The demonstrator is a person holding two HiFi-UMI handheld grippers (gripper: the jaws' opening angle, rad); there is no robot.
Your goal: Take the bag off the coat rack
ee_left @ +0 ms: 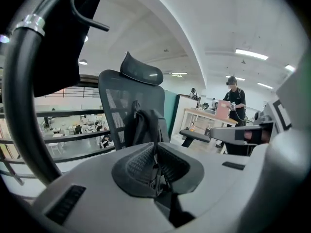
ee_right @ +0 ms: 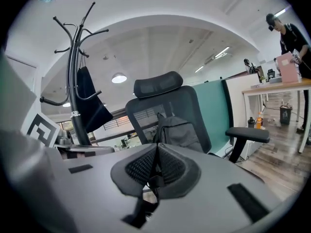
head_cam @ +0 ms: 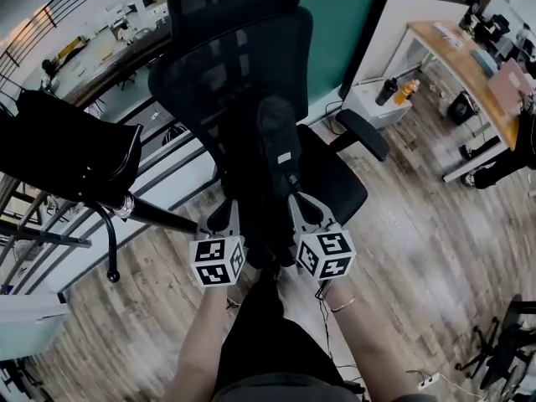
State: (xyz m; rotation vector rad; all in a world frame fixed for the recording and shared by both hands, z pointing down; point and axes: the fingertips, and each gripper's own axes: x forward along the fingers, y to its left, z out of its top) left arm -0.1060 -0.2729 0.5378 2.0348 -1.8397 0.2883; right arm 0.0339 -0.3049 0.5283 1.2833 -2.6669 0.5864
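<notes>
Left tool (ee_left: 156, 173), right tool (ee_right: 155, 174): grey, black ribbed pads (ee_left: 140, 163).

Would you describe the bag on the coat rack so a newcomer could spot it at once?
Find the black mesh office chair; beside it stands a black coat rack. The bag hangs from one of its hooks, flat and black, unlike the grey backpack on the chair's seat.

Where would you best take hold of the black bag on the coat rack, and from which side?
Grip the thin strap just above the black bag, coming from the side away from the coat rack pole. It hangs from an upturned hook, so likely lifts off upward.
</notes>
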